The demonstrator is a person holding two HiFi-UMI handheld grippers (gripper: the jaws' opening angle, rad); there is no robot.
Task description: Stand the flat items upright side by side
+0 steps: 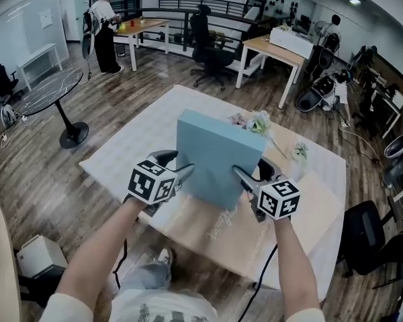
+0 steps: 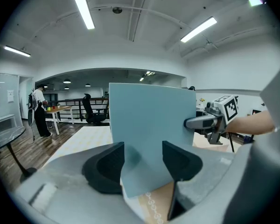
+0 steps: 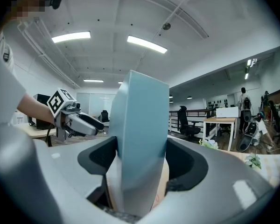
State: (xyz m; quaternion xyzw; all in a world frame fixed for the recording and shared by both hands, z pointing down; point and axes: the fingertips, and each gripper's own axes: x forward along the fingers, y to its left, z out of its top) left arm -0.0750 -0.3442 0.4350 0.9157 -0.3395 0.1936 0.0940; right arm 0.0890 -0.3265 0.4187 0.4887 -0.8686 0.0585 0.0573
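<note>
A light blue flat box (image 1: 218,156) stands upright above the table, tilted a little, and both grippers hold it. My left gripper (image 1: 187,172) is shut on its lower left corner, and in the left gripper view the box (image 2: 149,120) fills the gap between the dark pads (image 2: 105,167). My right gripper (image 1: 245,180) is shut on the box's lower right edge, and in the right gripper view the box (image 3: 142,125) shows edge-on between the pads (image 3: 100,157). A tan flat item (image 1: 295,213) with printed lettering lies on the table beneath.
The table carries a white patterned cloth (image 1: 141,139). A bunch of pale flowers (image 1: 255,121) lies behind the box. A round dark side table (image 1: 50,89) stands to the left, a black office chair (image 1: 373,247) to the right. Desks, chairs and a person (image 1: 106,25) are farther back.
</note>
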